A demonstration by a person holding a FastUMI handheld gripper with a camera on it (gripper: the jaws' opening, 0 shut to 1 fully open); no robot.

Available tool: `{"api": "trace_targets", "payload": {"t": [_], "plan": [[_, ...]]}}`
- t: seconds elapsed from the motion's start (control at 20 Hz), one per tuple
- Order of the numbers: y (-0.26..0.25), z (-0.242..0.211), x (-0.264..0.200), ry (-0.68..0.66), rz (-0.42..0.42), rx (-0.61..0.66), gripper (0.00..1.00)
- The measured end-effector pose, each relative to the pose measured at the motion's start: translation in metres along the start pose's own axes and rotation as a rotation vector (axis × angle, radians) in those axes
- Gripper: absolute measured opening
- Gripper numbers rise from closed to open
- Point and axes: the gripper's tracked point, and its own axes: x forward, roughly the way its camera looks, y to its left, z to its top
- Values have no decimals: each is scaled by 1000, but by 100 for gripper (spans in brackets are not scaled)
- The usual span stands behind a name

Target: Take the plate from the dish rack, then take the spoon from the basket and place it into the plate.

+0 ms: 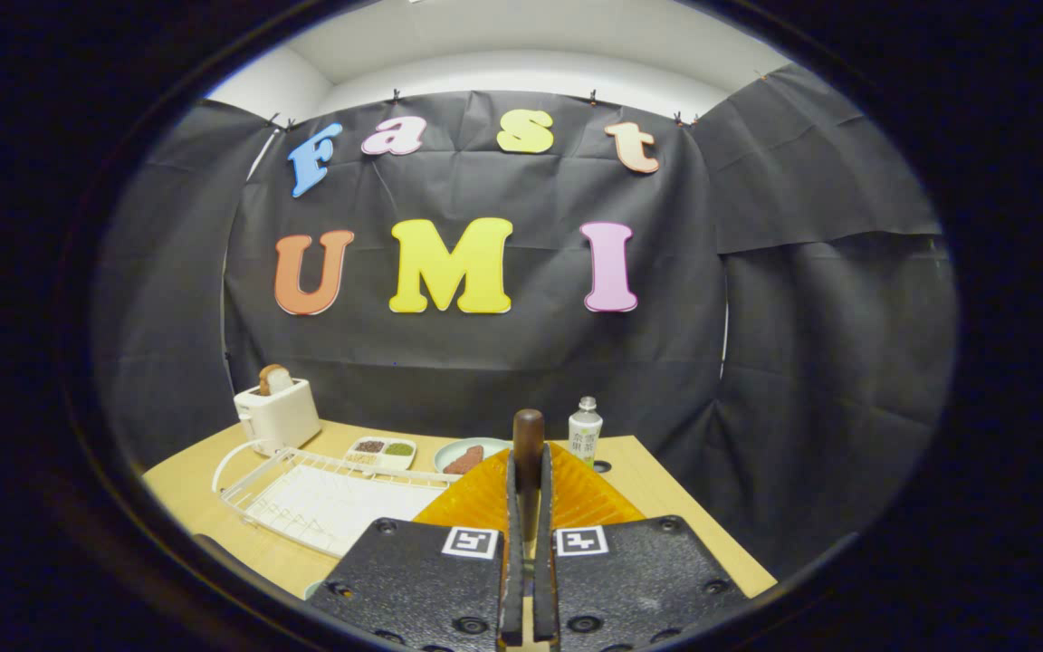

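Note:
My gripper [528, 507] is shut on a brown wooden spoon handle [528, 439], which stands upright between the two fingers with its rounded end above the fingertips. The spoon's bowl is hidden below, behind the gripper body. To the left of the fingers a white wire dish rack [322, 493] lies on the wooden table [657, 493] with no plate standing in it. A pale curved rim [311, 589] peeks out beside the gripper body at the table's near edge; I cannot tell whether it is the plate.
At the back left a white toaster [278, 415] holds a slice of bread. A small white dish of seasonings [382, 450] and a pale green dish with reddish food [470, 455] sit beyond the rack. Right of the handle stands a small bottle [585, 429].

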Motion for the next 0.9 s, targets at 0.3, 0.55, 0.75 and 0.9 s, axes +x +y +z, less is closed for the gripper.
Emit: {"api": "trace_targets", "payload": {"t": [0.3,0.55,0.75,0.9], "plan": [[51,-52,-57,29,34,-30,10],[84,-92,-84,41,74,18,10],[108,-115,-92,66,97,21,10],[127,-117,-97,58,116,15,10]]}}
